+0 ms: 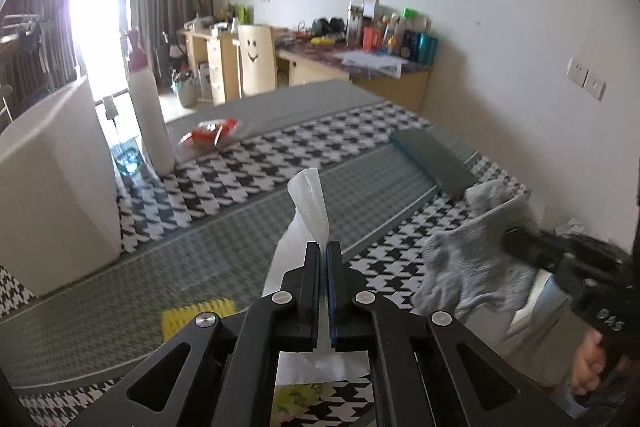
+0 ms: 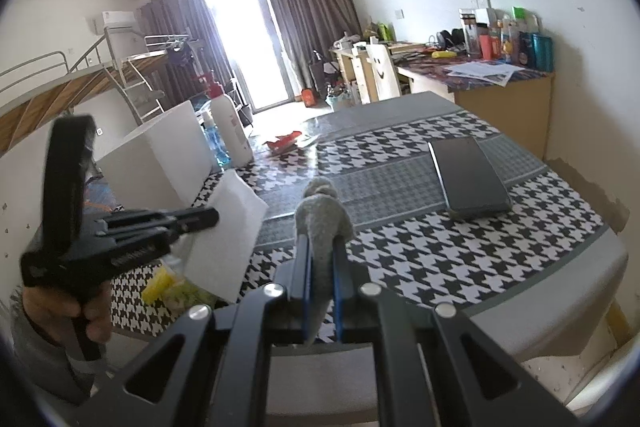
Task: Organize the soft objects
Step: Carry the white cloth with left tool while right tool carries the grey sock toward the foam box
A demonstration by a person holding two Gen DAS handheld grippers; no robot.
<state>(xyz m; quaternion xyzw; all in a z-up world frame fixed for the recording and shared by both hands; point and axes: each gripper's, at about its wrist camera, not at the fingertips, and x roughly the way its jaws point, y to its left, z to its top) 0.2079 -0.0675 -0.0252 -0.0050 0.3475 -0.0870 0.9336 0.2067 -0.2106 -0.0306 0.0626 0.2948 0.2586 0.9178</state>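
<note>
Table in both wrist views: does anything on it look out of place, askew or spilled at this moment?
Nothing spilled. The one stray is a torn-open red wrapper lying loose at the far side of the table, near the white bottle. The dark case lies flat. The left gripper is pinching white tissue; the right gripper grey cloth.

Daylight pours through the window between the curtains, blowing out to white glare in both wrist views and leaving a sheen on the far end of the table. The room is otherwise evenly bright, with soft shadows. Fisheye distortion bends walls and edges toward dark, vignetted corners, and the grey cloth at the right of the left view smears with motion blur.
</note>
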